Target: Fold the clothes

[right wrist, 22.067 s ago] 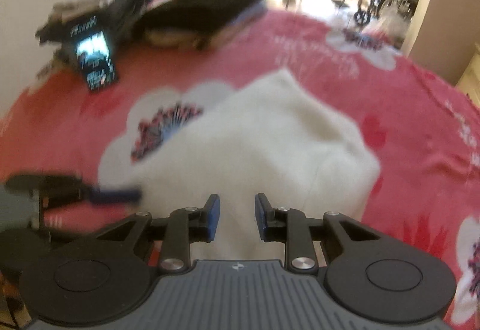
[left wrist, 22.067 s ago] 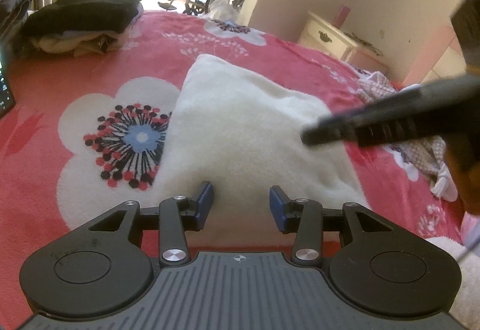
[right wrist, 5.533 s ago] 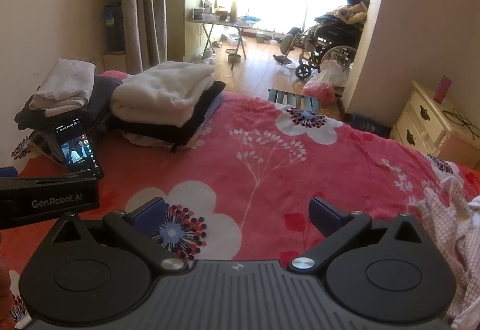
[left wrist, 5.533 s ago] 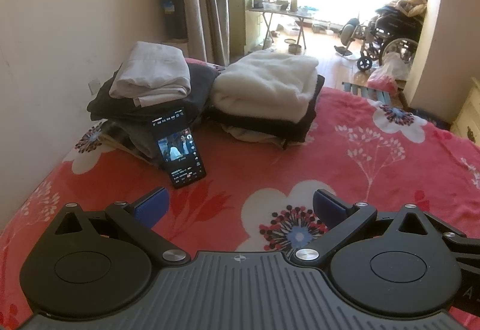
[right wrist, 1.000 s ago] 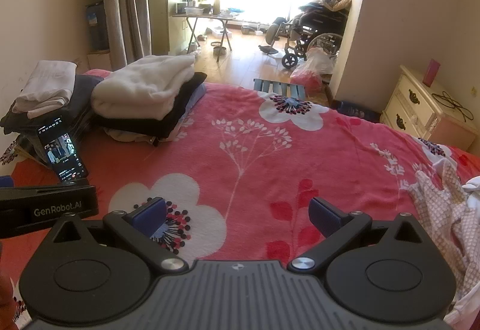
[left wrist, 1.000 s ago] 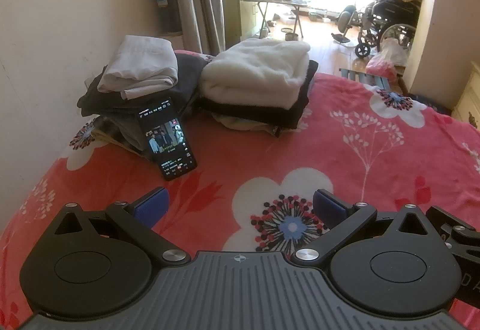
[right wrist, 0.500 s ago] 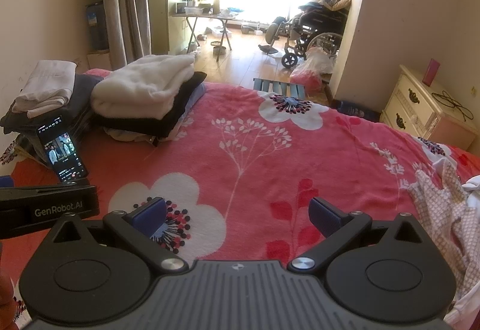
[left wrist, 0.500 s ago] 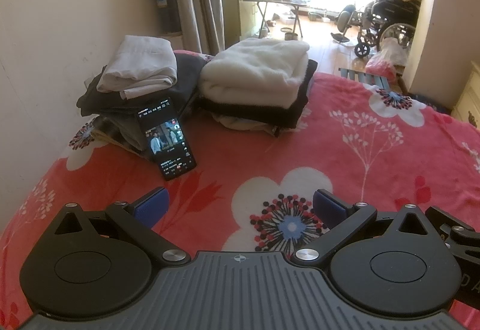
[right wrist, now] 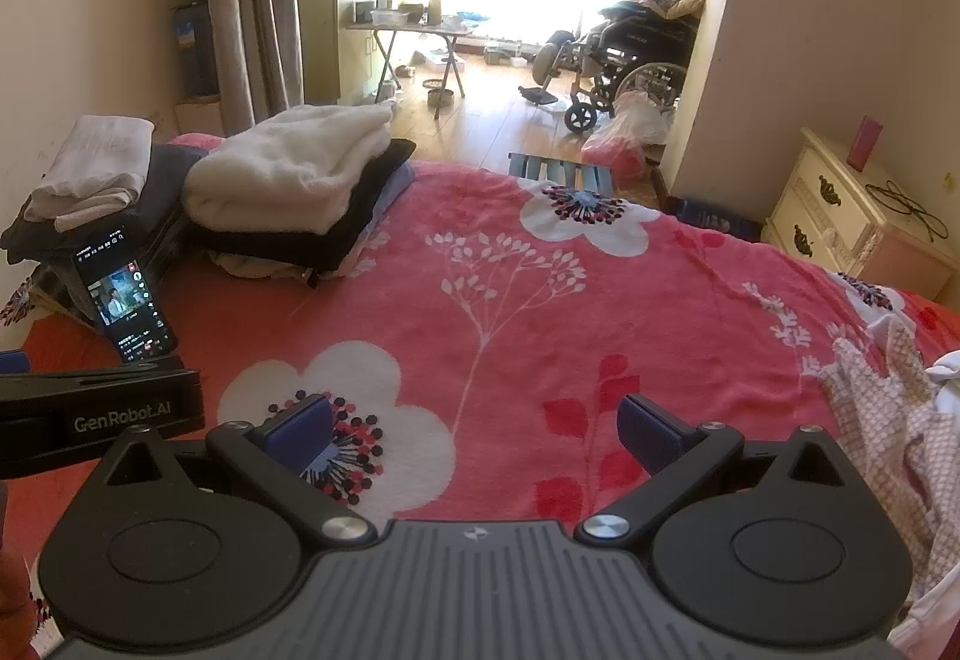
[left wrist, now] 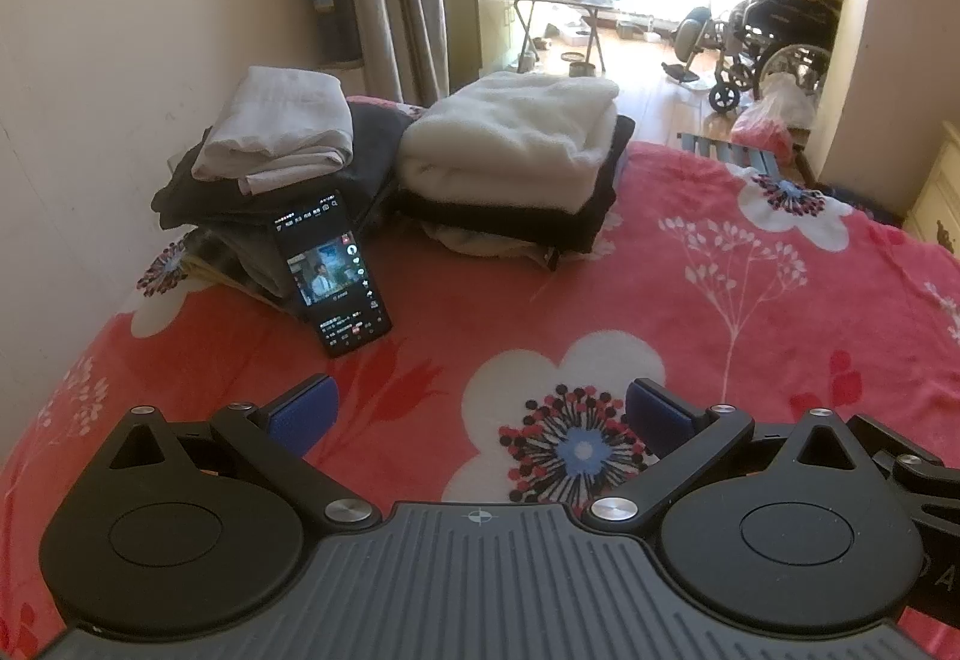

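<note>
Clearly legible in the right wrist view is the white lettering "GenRobot.AI", printed on the black body of the left gripper (right wrist: 96, 414), which enters from the left edge; the writing on the black smartphone with a lit screen (right wrist: 125, 302) is too small to be read in either view. The left gripper (left wrist: 480, 414) is held with its blue-padded jaws spread wide and nothing between them, above the red fleece blanket with white flower prints (left wrist: 750, 312). The right gripper (right wrist: 474, 429) is likewise released and empty over the same blanket.

The folded cream fleece garment (left wrist: 510, 144) is seen lying on top of a folded black garment (left wrist: 576, 228) at the far side of the bed. Just beside it to the left, a folded pale grey cloth (left wrist: 276, 138) rests on a dark stack of clothes (left wrist: 252, 204), and the smartphone is propped against that stack.

Only the right wrist view shows the crumpled checked pink-and-white cloth (right wrist: 882, 420) at the right edge of the bed, well apart from the folded stacks, and the cream bedside drawer unit (right wrist: 840, 216) with a pink cup (right wrist: 864, 151) on it. A wheelchair (right wrist: 624, 60) is visible beyond the bed in both views.
</note>
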Demonstrator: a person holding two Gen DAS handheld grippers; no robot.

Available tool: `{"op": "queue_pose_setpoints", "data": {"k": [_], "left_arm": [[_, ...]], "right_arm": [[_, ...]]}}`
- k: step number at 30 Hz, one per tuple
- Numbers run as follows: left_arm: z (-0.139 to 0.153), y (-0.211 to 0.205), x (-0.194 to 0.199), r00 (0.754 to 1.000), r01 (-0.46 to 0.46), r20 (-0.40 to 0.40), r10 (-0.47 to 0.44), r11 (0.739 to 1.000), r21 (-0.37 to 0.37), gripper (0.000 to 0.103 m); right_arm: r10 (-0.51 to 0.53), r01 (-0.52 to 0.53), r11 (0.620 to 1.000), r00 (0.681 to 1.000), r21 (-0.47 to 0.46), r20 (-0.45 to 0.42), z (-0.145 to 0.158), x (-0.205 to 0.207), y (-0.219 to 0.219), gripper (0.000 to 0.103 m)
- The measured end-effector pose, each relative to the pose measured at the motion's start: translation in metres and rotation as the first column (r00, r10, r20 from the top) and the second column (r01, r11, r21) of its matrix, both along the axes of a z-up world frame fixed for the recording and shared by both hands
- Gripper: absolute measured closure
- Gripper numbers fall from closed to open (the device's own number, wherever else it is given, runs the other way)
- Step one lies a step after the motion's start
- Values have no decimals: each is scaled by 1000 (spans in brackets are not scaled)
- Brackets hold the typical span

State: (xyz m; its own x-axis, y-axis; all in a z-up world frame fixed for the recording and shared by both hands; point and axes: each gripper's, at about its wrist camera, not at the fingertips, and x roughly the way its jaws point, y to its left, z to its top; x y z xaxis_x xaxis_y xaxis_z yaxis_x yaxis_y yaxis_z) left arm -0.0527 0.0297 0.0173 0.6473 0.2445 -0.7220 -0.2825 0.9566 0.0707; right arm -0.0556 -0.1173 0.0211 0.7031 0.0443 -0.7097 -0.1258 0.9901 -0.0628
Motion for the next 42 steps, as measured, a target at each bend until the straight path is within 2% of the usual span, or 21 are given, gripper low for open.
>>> {"op": "queue_pose_setpoints", "data": {"k": [42], "left_arm": [[0, 2, 1, 1000, -3, -6, 3, 1000, 6, 0]], "right_arm": [[-3, 3, 1000, 1000, -2, 0, 0, 0, 1, 0]]}}
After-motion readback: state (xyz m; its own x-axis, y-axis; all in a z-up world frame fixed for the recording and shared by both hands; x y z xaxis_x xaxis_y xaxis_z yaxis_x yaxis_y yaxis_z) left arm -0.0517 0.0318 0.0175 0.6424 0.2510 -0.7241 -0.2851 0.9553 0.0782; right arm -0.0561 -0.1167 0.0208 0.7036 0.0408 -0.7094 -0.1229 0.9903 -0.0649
